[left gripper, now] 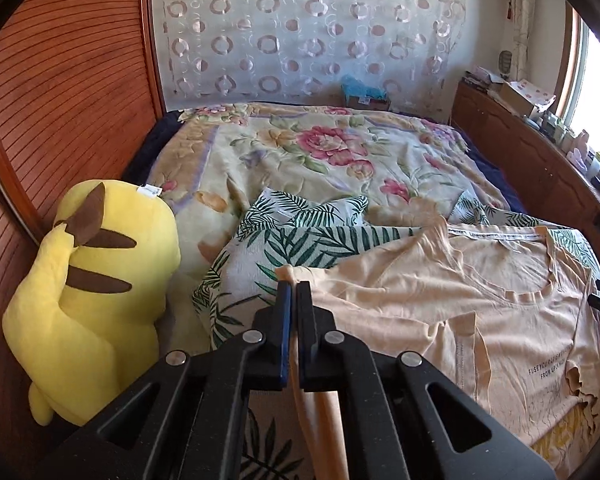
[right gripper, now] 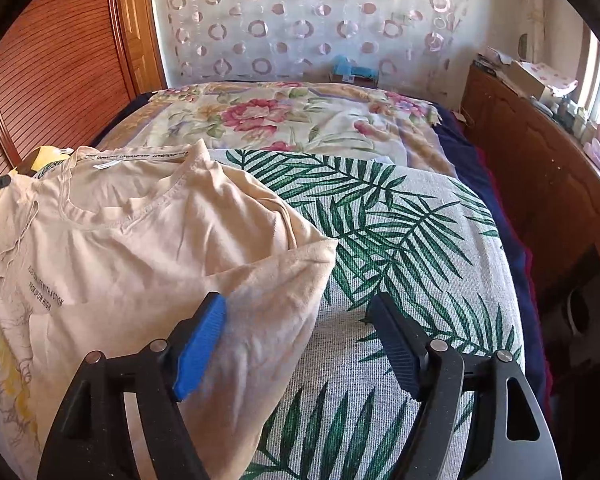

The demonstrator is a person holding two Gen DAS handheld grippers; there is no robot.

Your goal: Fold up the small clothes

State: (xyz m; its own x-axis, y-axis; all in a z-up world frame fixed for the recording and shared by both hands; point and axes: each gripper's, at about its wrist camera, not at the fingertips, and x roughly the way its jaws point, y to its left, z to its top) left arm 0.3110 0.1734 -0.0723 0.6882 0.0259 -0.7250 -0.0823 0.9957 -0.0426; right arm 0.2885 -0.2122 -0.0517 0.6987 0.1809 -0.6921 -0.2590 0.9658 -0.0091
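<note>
My left gripper (left gripper: 294, 292) has its jaws pressed together, pinching a gathered fold of the peach T-shirt (left gripper: 480, 304); the cloth trails back between the fingers toward me. My right gripper (right gripper: 300, 320) has its jaws spread wide with nothing pinched: the left pad rests at the sleeve edge, the right pad hovers over the palm-leaf blanket (right gripper: 412, 232).

The shirt lies face up on that blanket on the bed, collar at twelve o'clock, printed text toward six. From the left view it fills three o'clock; from the right view, nine o'clock.

To fold well, I judge I should keep the left pinch firm, close the right jaws on the matching sleeve edge at the same level, then carry both sides inward together so the fold line runs straight and the collar stays centred.

The shirt's lower hem is cut off by my own fingers. The printed text is too small to read fully. A yellow plush toy (left gripper: 88, 292) sits at nine o'clock.
</note>
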